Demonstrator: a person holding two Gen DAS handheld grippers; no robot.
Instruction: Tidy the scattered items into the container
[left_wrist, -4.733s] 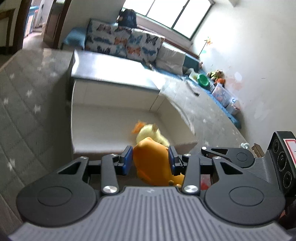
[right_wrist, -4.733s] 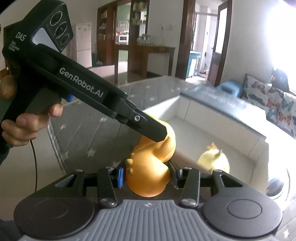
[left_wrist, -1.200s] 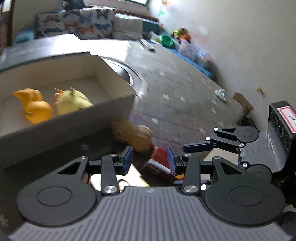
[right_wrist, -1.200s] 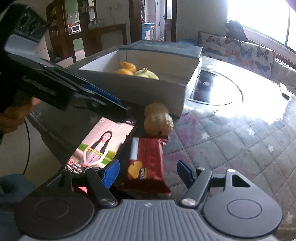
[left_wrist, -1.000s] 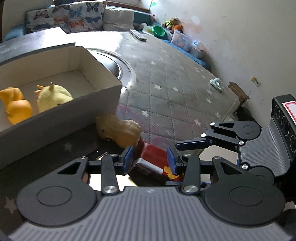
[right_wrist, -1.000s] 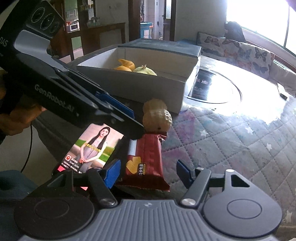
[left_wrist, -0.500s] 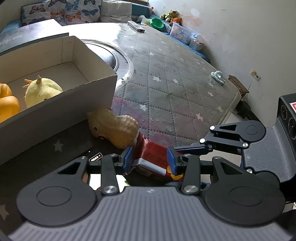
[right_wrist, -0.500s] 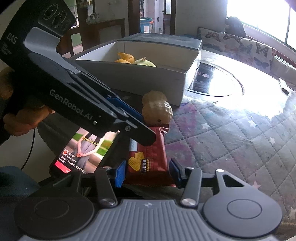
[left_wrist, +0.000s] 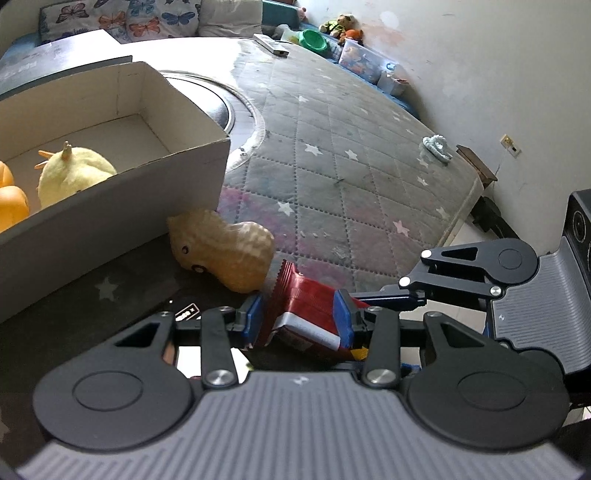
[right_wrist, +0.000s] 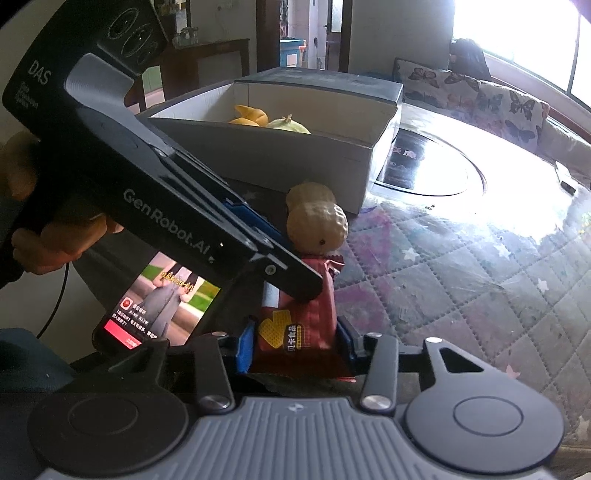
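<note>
A red snack packet (right_wrist: 295, 328) lies on the table in front of the open cardboard box (right_wrist: 295, 155). My right gripper (right_wrist: 295, 345) has its jaws closing, and both blue pads press on the packet's near end. From the left, my left gripper (left_wrist: 297, 321) comes in shut and low, with the packet's (left_wrist: 306, 299) far end showing between its pads. A thin gap shows at its left pad. A tan peanut toy (left_wrist: 225, 251) lies against the box's wall (left_wrist: 147, 192). A yellow plush (left_wrist: 74, 173) and an orange duck (left_wrist: 11, 206) lie in the box.
A phone (right_wrist: 159, 306) with a lit screen lies beside the packet, under the left gripper. A hand (right_wrist: 62, 240) holds that gripper. Behind the box is a round turntable (right_wrist: 424, 166). Quilted star cloth (left_wrist: 332, 166) covers the table, whose edge curves down at the right.
The right jaws have narrowed from wide apart onto the packet's sides. The left gripper has come down and closer over the packet's far end. The orange duck, held earlier, now lies in the box.
</note>
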